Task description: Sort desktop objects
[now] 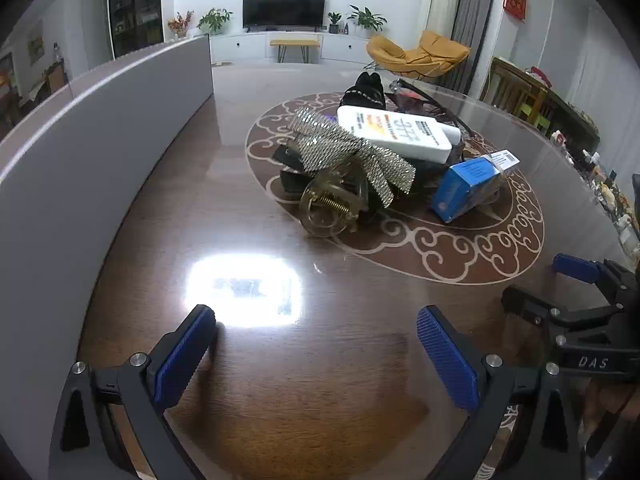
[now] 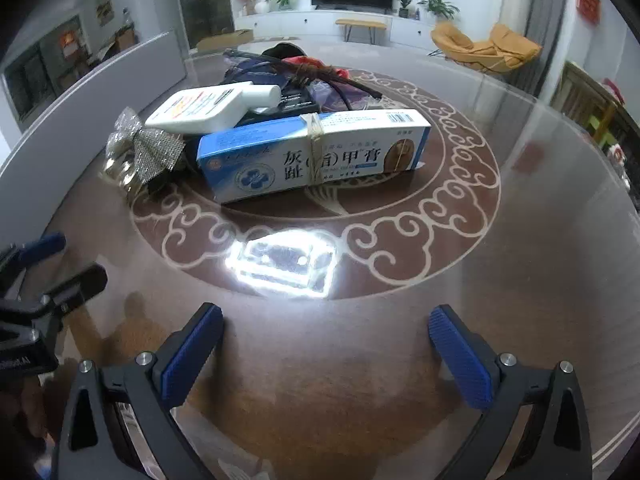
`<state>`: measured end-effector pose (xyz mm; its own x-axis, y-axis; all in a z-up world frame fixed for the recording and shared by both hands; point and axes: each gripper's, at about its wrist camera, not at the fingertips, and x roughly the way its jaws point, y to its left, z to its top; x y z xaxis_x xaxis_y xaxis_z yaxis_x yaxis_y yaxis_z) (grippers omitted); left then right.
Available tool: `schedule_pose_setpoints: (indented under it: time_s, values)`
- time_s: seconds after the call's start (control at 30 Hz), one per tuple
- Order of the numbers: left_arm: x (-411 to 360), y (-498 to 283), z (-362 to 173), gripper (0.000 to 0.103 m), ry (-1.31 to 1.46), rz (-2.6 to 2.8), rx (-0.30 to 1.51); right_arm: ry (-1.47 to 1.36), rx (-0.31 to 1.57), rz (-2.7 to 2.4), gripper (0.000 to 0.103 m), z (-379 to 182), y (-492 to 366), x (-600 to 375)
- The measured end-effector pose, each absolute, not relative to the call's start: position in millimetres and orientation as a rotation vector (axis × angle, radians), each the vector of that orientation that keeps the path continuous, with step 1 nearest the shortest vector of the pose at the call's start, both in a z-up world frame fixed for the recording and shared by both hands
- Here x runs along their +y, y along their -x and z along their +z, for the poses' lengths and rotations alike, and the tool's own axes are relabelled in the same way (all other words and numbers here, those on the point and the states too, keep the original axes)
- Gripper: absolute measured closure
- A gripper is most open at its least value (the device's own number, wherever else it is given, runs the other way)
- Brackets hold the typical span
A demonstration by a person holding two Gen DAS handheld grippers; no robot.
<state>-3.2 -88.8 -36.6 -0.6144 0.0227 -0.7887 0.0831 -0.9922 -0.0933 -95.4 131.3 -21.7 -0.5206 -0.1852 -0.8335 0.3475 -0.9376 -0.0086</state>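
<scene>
Both grippers spread apart, empty | right gripper [image 2: 326,358] nearer blue box [image 2: 312,156], lying crosswise straight ahead | left gripper [image 1: 316,354] faces hair clip [image 1: 334,200]

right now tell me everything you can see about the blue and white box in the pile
The box is a long cardboard carton, blue at one end with a round flower emblem, white along the rest with large black Chinese print and a barcode on top. A rubber band wraps its middle. It looks closed and lies on its long side on the table, at the pile's near edge, close beside the white bottle.
</scene>
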Motion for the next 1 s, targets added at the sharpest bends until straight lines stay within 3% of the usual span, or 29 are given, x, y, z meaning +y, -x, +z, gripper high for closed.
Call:
schedule_pose_setpoints:
  time_s: [0.43,1.0]
  values:
    - [-74.0,6.6,-43.4,0.0,-1.382,-2.742,0.046,-1.291,0.236,-2.527,0.0,-26.5,98.2,128.1]
    - [-75.2,8.1,-42.6,0.0,-1.382,-2.741,0.049,-1.291,0.237,-2.527,0.0,-26.1,96.9,128.9]
